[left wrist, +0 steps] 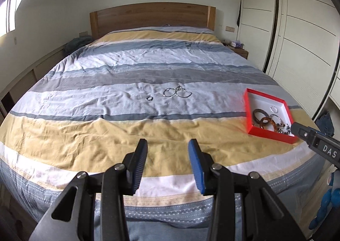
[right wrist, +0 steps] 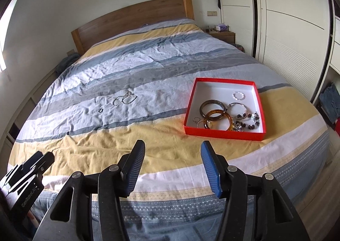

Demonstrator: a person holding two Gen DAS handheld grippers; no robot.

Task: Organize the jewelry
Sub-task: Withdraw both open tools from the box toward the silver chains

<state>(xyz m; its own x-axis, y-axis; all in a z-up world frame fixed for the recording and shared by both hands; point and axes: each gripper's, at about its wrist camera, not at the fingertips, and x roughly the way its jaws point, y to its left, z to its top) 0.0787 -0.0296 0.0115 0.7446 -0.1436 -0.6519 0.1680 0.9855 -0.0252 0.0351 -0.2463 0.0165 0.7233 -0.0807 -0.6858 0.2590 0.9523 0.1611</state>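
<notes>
- On the striped blue, white and mustard bedspread (right wrist: 89, 156) we see 2 loose pieces left out: a tangle of silver chain bracelets (left wrist: 177, 92) and, just beside it, a small dark ring (left wrist: 149, 98).
- Well apart from them, toward the right edge of the bed, sits the shallow red cardboard box with a white inside (right wrist: 190, 113), already holding a brown bangle, an amber bangle, a silver ring-shaped bracelet and beaded pieces.
- Our left gripper (left wrist: 167, 145) hangs over the mustard stripe with its jaws apart and nothing between them; our right gripper (right wrist: 173, 147) also stands apart, wider, and empty.
- We judge the next step to be a reach for the loose pieces. To do it well we should come down onto the chains with the pads straddling a bunched part, pinching metal and not cloth.
- Only the right wrist view shows the whole box floor; in the left wrist view the right tool covers its near corner.
</notes>
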